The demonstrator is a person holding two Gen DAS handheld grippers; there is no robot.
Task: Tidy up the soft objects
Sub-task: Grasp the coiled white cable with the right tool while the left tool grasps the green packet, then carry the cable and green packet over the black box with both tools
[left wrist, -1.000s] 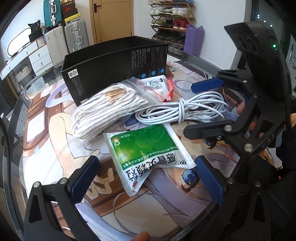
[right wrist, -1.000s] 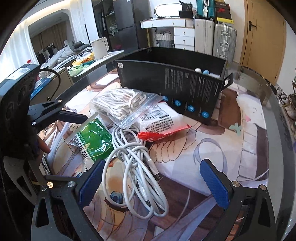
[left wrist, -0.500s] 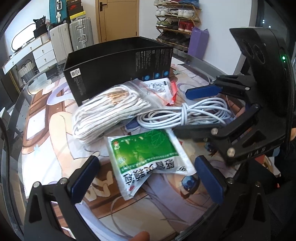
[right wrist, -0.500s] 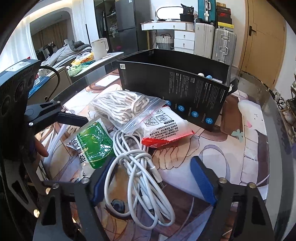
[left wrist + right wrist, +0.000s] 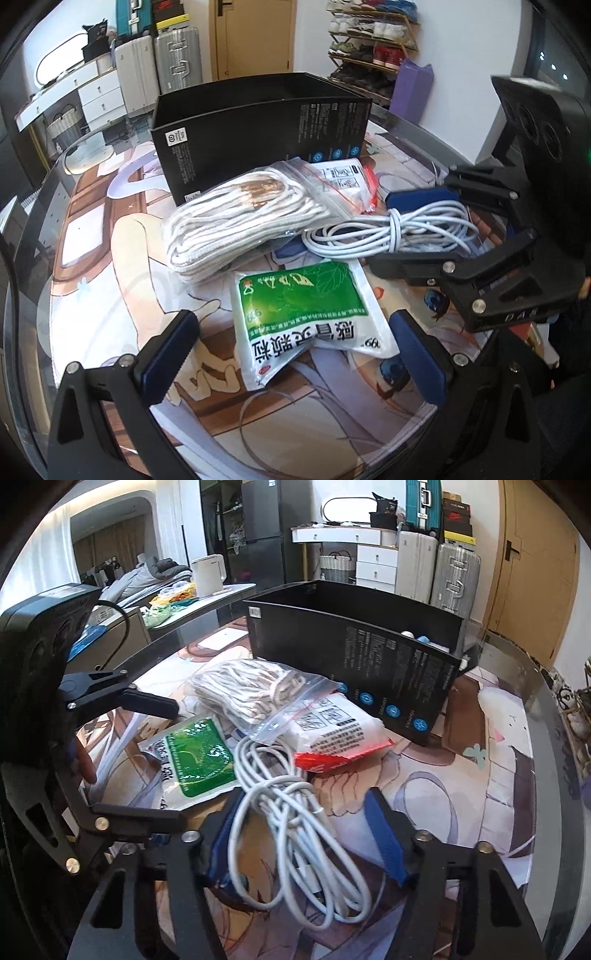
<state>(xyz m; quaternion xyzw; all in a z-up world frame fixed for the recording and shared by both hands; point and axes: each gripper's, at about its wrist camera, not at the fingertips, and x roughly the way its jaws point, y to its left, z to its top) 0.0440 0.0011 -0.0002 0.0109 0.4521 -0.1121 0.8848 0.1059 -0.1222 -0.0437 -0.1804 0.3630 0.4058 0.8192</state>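
Note:
A coiled white cable lies on the printed table mat, with my right gripper open around it, one blue pad on each side. It also shows in the left wrist view. A green and white packet lies between the pads of my open left gripper. A clear zip bag of white rope and a white packet with a red edge lie in front of an open black box.
The box stands at the back of the round glass table. Suitcases, drawers and a door stand behind it. A shoe rack is at the right in the left wrist view.
My right gripper has moved forward over the white cable and its jaws have narrowed around it. My left gripper has drawn a little closer to the green packet.

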